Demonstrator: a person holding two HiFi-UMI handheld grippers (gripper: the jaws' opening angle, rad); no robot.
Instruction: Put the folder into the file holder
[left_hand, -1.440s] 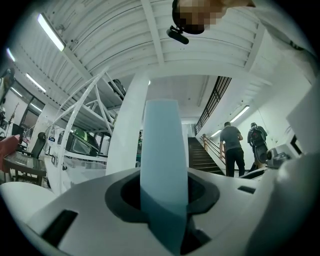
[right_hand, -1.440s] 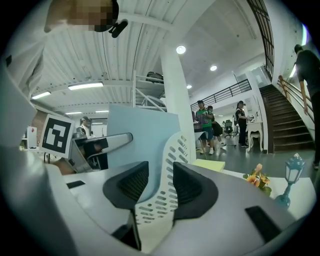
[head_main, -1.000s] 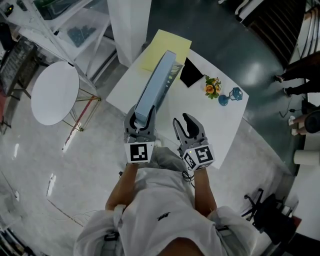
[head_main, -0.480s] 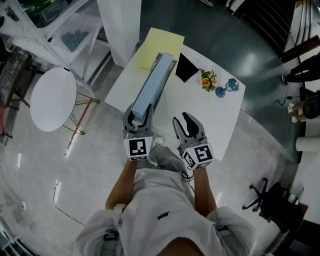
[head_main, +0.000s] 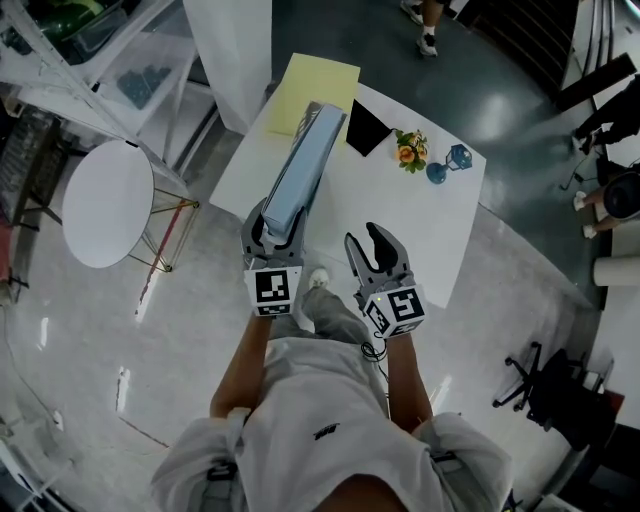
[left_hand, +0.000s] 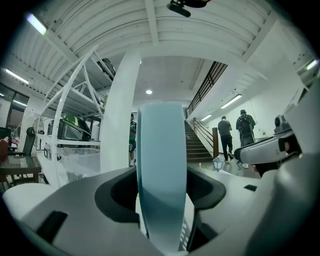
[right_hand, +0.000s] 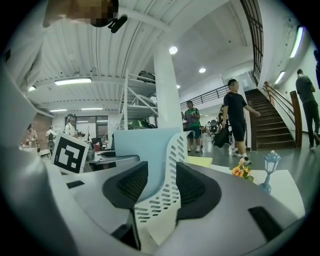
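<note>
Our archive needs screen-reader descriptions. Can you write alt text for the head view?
Seen from above, a person at a white table holds the left gripper around the near end of a light blue folder, jaws opening, while the right gripper, also opening, hangs empty beside it. Yellow paper and orange flowers sit beyond.

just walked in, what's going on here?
A person works two hand-held grippers at a white table. The blue folder stands in the white file holder on it, and the left hand-held gripper is opening its jaws around the folder's near end. The right hand-held gripper beside it is opening too, nothing between its jaws.
</note>
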